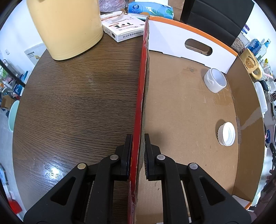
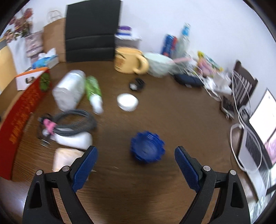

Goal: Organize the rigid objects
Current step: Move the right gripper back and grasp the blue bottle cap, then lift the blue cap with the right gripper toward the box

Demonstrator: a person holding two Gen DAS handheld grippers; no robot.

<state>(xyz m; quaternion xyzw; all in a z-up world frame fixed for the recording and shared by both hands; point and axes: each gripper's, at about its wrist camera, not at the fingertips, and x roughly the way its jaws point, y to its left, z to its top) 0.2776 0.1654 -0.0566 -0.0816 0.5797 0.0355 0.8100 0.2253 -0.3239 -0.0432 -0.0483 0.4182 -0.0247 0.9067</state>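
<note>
My left gripper [image 1: 138, 151] is shut on the red side wall [image 1: 142, 89] of an open cardboard box. Inside the box lie a white roll of tape [image 1: 215, 82] and a white ribbed lid [image 1: 226, 133]. My right gripper [image 2: 136, 162] is open and empty above the table, with a blue ribbed lid [image 2: 147, 149] lying just ahead between its fingers. Further off in the right wrist view lie a white lid [image 2: 127, 101], a white bottle [image 2: 69, 89], a green tube [image 2: 94, 91] and a small black object [image 2: 137, 84]. The box's red wall [image 2: 19, 117] shows at the left there.
A cream jug [image 1: 69, 25], a white carton [image 1: 123, 27] and a tissue pack [image 1: 151, 10] stand beyond the box. A coiled grey cable [image 2: 69, 122], a yellow mug [image 2: 129, 60], a pale bowl [image 2: 159, 64], a laptop [image 2: 258, 146] and a black chair [image 2: 92, 31] surround the right side.
</note>
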